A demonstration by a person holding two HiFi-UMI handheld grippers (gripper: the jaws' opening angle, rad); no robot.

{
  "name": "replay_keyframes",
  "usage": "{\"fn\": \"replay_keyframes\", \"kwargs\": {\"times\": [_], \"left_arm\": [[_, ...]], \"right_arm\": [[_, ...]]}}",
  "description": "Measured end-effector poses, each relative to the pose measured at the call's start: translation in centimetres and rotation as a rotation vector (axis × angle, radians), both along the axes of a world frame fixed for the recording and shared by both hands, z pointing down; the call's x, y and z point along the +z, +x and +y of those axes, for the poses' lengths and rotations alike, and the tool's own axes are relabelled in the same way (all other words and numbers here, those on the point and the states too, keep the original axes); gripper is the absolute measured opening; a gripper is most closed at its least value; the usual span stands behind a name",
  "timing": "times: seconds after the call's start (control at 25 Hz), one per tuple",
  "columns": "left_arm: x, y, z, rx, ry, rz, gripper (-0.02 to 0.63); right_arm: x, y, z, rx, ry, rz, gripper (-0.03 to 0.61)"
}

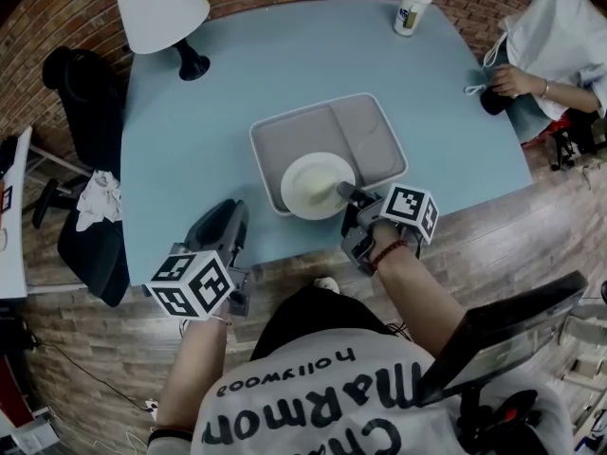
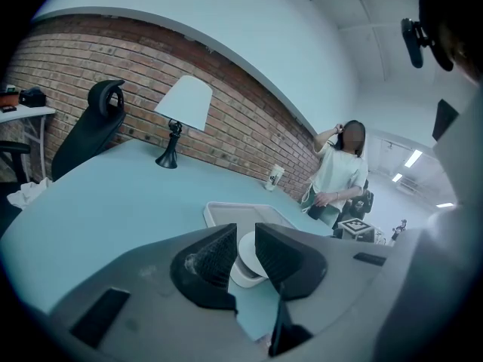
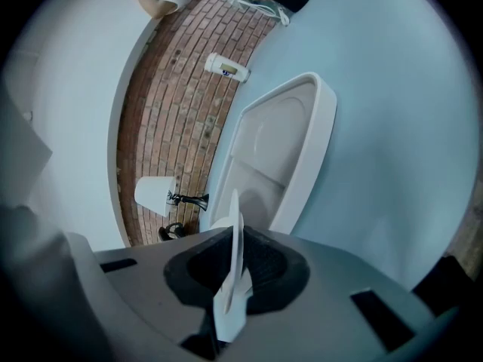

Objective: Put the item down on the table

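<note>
1. A pale blue table (image 1: 190, 131) stands against a brick wall, with wood flooring round it.
2. The right gripper (image 1: 346, 195) is clamped on the rim of a white plate (image 1: 313, 183), at the plate's 4 o'clock edge. Its own view shows the rim edge-on between the pads. That thin edge grip probably keeps the plate level for setting down.
3. The plate sits over the near-left compartment of a grey divided tray (image 1: 327, 102), overlapping the tray's rim. I cannot tell whether it rests there or hangs just above. It is not yet on the bare table.
4. The left gripper (image 1: 223, 218) hovers at the table's 7 o'clock edge. Its jaws are slightly apart with nothing between them, so it seems to be waiting.
5. A white-shaded lamp (image 1: 161, 12) stands at 11 o'clock and a paper cup (image 1: 412, 8) at 1 o'clock. The cup's label is too small to read.
6. A seated person (image 1: 555, 36) is at 2 o'clock.
7. The wearer's shirt (image 1: 322, 396) reads "hollywood", upside down; the larger word is cut off.
</note>
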State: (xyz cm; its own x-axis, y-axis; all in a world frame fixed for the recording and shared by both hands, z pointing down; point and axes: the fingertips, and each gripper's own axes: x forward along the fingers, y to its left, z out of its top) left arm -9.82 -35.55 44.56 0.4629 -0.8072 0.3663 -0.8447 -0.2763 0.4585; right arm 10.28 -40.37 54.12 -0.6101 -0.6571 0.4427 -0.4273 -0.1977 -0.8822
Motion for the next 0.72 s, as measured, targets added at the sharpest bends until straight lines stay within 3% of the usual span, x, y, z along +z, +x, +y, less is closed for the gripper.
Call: {"fn": "replay_keyframes", "kwargs": {"times": [0.32,0.72], "left_arm": [[-0.1,0.0,-0.1,-0.004,0.008,-0.002,0.077],[0.2,-0.6,-0.4,-0.009,0.004,0.008,0.077]], "right_arm": [[0.2,0.2,-0.6,0.035,-0.018,0.052,0.028],[-0.2,0.1,-2.0,-0.008,-0.018,0.346,0.028]]}}
